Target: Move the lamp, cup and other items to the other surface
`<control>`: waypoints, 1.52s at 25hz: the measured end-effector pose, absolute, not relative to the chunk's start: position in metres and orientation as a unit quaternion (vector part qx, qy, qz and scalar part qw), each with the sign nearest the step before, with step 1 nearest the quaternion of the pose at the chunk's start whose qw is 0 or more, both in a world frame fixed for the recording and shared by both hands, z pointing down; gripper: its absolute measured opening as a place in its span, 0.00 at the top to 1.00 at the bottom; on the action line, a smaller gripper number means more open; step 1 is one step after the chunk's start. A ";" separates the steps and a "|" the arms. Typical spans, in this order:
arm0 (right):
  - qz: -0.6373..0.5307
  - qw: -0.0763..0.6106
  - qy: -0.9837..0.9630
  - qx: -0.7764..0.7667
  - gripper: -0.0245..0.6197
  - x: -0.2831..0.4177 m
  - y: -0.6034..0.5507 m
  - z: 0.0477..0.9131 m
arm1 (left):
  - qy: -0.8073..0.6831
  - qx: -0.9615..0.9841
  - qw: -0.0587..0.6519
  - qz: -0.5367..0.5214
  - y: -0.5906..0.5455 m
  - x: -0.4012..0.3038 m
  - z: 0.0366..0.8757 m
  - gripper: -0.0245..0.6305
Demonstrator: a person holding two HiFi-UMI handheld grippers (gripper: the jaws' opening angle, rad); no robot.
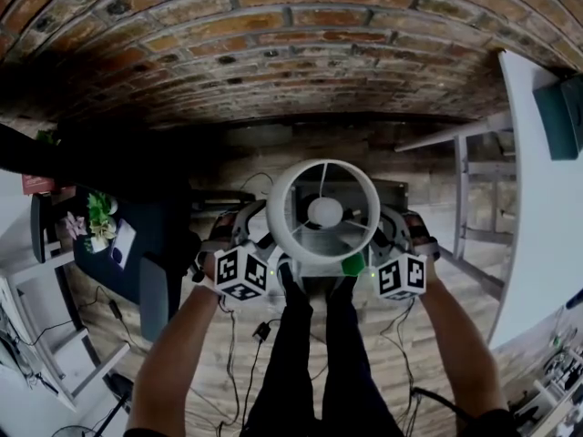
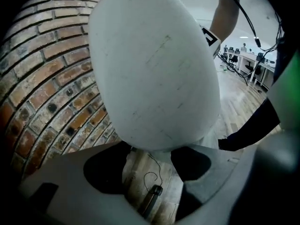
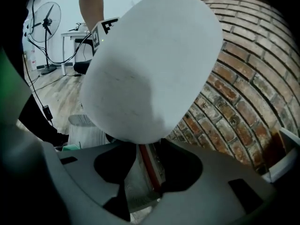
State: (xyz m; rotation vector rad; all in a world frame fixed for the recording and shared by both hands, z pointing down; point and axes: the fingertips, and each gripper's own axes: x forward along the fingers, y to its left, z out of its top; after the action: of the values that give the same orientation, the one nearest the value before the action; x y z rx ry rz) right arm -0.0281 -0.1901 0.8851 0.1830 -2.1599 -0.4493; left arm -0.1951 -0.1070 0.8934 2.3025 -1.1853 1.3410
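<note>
The white drum-shaped lamp [image 1: 324, 212] hung over the wooden floor [image 1: 228, 353], wedged between the left gripper [image 1: 248, 244] and right gripper [image 1: 393, 244]. Each gripper's widely spread jaws bore on its shade. It looked mid-carry, not yet set on a bench, with the other items likely still to move.

Your left forearm [image 1: 182, 353] and right forearm [image 1: 455, 344] reach forward and down, roughly parallel. The left tool [image 1: 260, 244] and right tool [image 1: 383, 244] angle downward and inward. Each tool's jaws stand wide, tips pressing on the lamp [image 1: 323, 212] between both tools.
</note>
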 end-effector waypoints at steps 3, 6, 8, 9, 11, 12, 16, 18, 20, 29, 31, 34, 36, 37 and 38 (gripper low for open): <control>-0.189 0.444 -0.873 0.074 0.70 -0.030 -0.190 0.881 | -0.403 0.781 0.108 0.464 -0.107 -0.196 0.894 0.52; -0.200 0.435 -0.874 0.083 0.70 -0.033 -0.194 0.873 | -0.410 0.778 0.101 0.466 -0.108 -0.198 0.891 0.52; -0.201 0.433 -0.874 0.090 0.71 -0.033 -0.196 0.869 | -0.417 0.777 0.098 0.462 -0.110 -0.199 0.886 0.52; -0.200 0.432 -0.874 0.093 0.71 -0.033 -0.198 0.867 | -0.419 0.777 0.098 0.460 -0.111 -0.198 0.883 0.52; -0.201 0.429 -0.875 0.097 0.72 -0.032 -0.200 0.860 | -0.420 0.778 0.096 0.458 -0.114 -0.198 0.875 0.52; -0.203 0.427 -0.876 0.098 0.72 -0.032 -0.200 0.855 | -0.420 0.778 0.094 0.458 -0.115 -0.198 0.871 0.52; -0.210 0.418 -0.877 0.105 0.72 -0.032 -0.202 0.831 | -0.424 0.777 0.086 0.457 -0.117 -0.199 0.849 0.52; -0.216 0.412 -0.878 0.112 0.72 -0.033 -0.204 0.813 | -0.429 0.777 0.083 0.454 -0.119 -0.200 0.833 0.52; -0.223 0.406 -0.878 0.116 0.72 -0.034 -0.206 0.792 | -0.434 0.778 0.078 0.449 -0.122 -0.201 0.814 0.52; -0.249 0.386 -0.876 0.145 0.71 -0.032 -0.211 0.684 | -0.451 0.788 0.051 0.416 -0.134 -0.202 0.699 0.52; -0.254 0.381 -0.875 0.154 0.71 -0.031 -0.211 0.656 | -0.455 0.790 0.040 0.409 -0.137 -0.201 0.669 0.52; -0.266 0.374 -0.873 0.163 0.71 -0.028 -0.207 0.613 | -0.467 0.792 0.023 0.393 -0.144 -0.198 0.621 0.52; -0.269 0.368 -0.874 0.170 0.71 -0.027 -0.203 0.587 | -0.476 0.794 0.010 0.379 -0.149 -0.197 0.590 0.52; -0.271 0.365 -0.873 0.175 0.71 -0.026 -0.203 0.575 | -0.481 0.794 0.001 0.373 -0.152 -0.196 0.576 0.52; -0.275 0.362 -0.872 0.182 0.71 -0.026 -0.203 0.565 | -0.485 0.793 -0.011 0.369 -0.155 -0.197 0.563 0.52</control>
State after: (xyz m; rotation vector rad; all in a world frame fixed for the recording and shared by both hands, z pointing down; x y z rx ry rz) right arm -0.0260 -0.2028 0.5650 0.4684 -2.2461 -0.7091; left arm -0.1967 -0.1552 0.5626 2.5080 -1.5338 1.1671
